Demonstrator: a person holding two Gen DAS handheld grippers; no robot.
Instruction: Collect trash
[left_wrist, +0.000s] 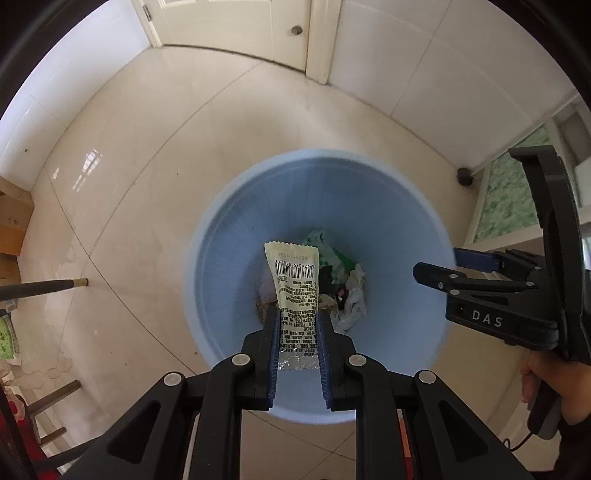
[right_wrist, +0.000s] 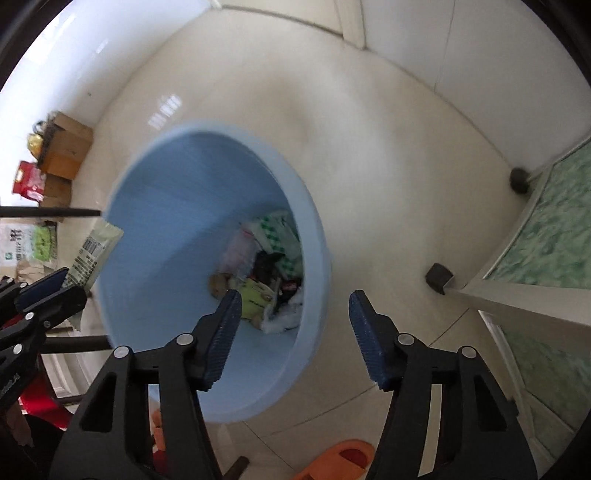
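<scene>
My left gripper (left_wrist: 297, 325) is shut on a pale yellow-green wrapper (left_wrist: 293, 284) with a barcode and holds it over the mouth of a light blue trash bin (left_wrist: 229, 236). Crumpled wrappers and tissue (left_wrist: 343, 288) lie at the bin's bottom. In the right wrist view the left gripper (right_wrist: 55, 288) holds the wrapper (right_wrist: 92, 258) at the bin's (right_wrist: 177, 192) left rim. My right gripper (right_wrist: 295, 317) is open and empty above the bin's right rim; it also shows in the left wrist view (left_wrist: 439, 273).
The bin stands on a glossy cream tiled floor. A white door (left_wrist: 236, 22) is at the back. Cardboard boxes (right_wrist: 66, 147) and bags sit at the left wall. A green glass cabinet (right_wrist: 546, 236) is on the right. An orange slipper (right_wrist: 343, 458) lies near me.
</scene>
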